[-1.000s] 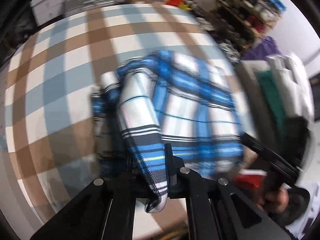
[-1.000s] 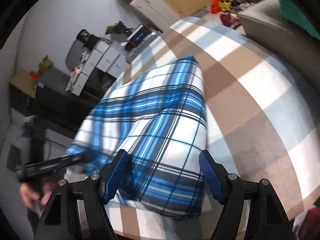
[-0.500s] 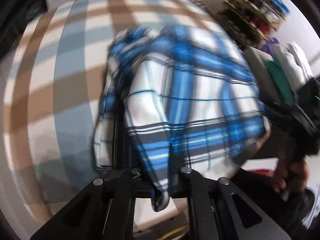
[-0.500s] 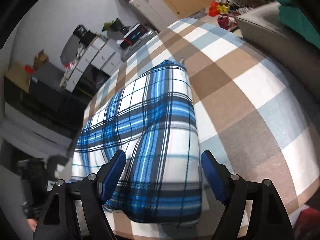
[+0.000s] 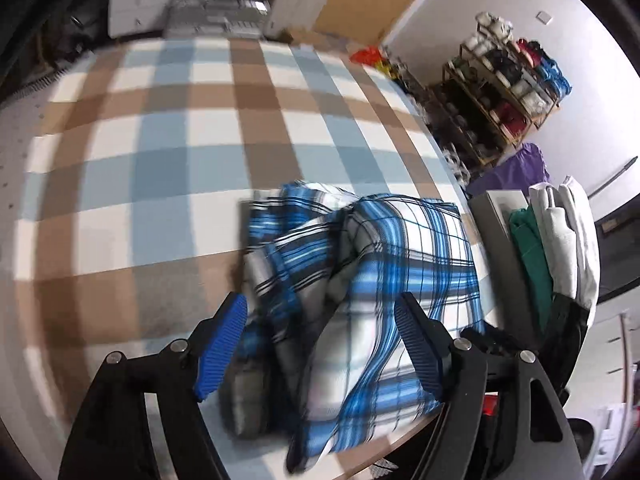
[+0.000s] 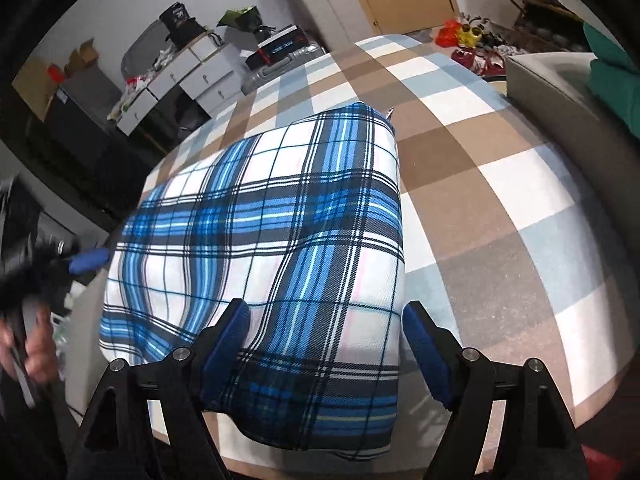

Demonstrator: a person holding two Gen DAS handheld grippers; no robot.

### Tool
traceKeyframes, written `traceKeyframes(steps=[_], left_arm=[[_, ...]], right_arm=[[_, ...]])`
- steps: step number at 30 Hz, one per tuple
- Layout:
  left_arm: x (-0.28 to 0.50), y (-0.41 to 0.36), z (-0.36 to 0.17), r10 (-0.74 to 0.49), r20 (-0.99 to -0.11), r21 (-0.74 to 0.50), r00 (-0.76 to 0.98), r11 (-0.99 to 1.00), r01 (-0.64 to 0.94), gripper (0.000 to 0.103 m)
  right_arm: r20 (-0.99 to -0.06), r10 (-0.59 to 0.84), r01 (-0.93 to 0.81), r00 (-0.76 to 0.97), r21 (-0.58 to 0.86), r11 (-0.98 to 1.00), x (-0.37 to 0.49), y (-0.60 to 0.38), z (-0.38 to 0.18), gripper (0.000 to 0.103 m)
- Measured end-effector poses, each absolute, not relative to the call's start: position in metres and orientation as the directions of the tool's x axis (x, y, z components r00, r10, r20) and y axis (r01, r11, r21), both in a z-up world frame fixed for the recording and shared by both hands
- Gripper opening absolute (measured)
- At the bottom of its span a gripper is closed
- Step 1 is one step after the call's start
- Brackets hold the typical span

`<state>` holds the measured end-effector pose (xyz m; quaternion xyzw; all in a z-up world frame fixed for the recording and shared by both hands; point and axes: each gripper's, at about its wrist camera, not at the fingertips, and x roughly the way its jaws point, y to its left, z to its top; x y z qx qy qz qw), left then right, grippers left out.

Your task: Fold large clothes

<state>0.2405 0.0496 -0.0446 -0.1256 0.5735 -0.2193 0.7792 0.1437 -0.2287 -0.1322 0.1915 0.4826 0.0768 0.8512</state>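
Since a second ago my left gripper point(image 5: 320, 344) has let go of the fold it pinched: its jaws have just been opening and now stand well apart, with rumpled cloth between the blue pads but neither pad pressing on it. Nearest in my left wrist view, the blue plaid garment point(image 5: 372, 280) lies bunched in folds at the near edge of the table point(image 5: 160, 168), one corner hanging over that edge. My right gripper point(image 6: 326, 344) also stands wide apart above the same garment point(image 6: 272, 224), its pads straddling the near end without clamping it; from this side the cloth looks like a smooth, folded rectangle lying on the checked tablecloth point(image 6: 500, 184), its near end drooping over the table edge. At the left of that view I see a hand point(image 6: 36, 344) around the left gripper's handle, a blue pad point(image 6: 88, 261) just beside the garment's edge. Farther off, a grey bin with green and white clothes point(image 5: 556, 240) stands beside the table, and beyond it a shelf rack point(image 5: 504, 92) against the wall.
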Motion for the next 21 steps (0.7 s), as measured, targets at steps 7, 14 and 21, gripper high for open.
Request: traceKeyframes(steps=[7, 14, 21], left_arm=[[0.252, 0.008, -0.054, -0.691, -0.722, -0.659, 0.035, 0.703, 0.267, 0.071], [0.264, -0.015, -0.001, -0.852, -0.522, -0.786, 0.038, 0.498, 0.368, 0.072], [0.302, -0.022, -0.059, -0.77, -0.638, -0.743, 0.008, 0.618, 0.258, 0.072]], right_arm=[[-0.792, 0.339, 0.061, 0.507, 0.426, 0.903, 0.145, -0.233, -0.135, 0.081], [-0.797, 0.335, 0.061, 0.503, 0.419, 0.906, 0.147, -0.231, -0.134, 0.081], [-0.799, 0.333, 0.056, 0.5, 0.414, 0.909, 0.146, -0.229, -0.135, 0.081]])
